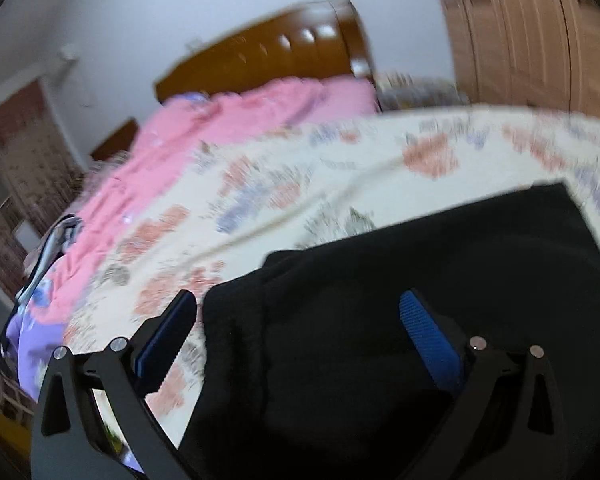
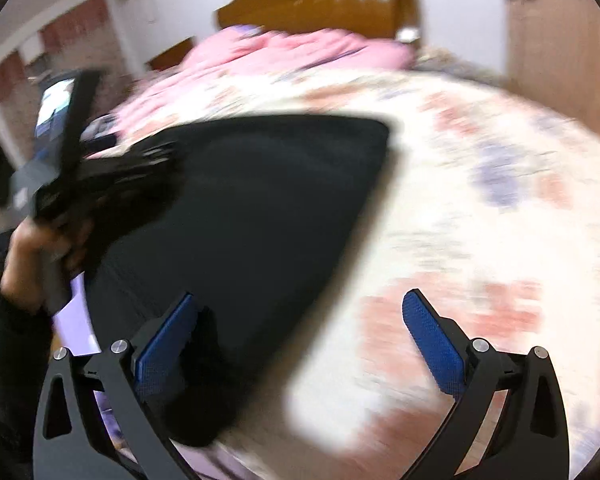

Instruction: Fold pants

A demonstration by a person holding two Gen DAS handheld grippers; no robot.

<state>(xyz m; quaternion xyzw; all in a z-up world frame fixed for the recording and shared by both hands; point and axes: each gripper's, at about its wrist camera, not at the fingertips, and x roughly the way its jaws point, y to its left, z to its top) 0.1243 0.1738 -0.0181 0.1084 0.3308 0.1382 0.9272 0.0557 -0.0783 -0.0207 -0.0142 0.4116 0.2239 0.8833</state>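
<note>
pants [image 1: 400,320] on bedspread [image 1: 340,168], apparently folded; both jaws wide.

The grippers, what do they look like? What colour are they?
Each gripper, left gripper and right gripper, has two black, curved metal arms with round silver screws. The fingers wear bright blue, bumpy rubber pads. In the right wrist view, the person's bare hand pokes out of a dark sleeve. No cables or writing show clearly.
</note>
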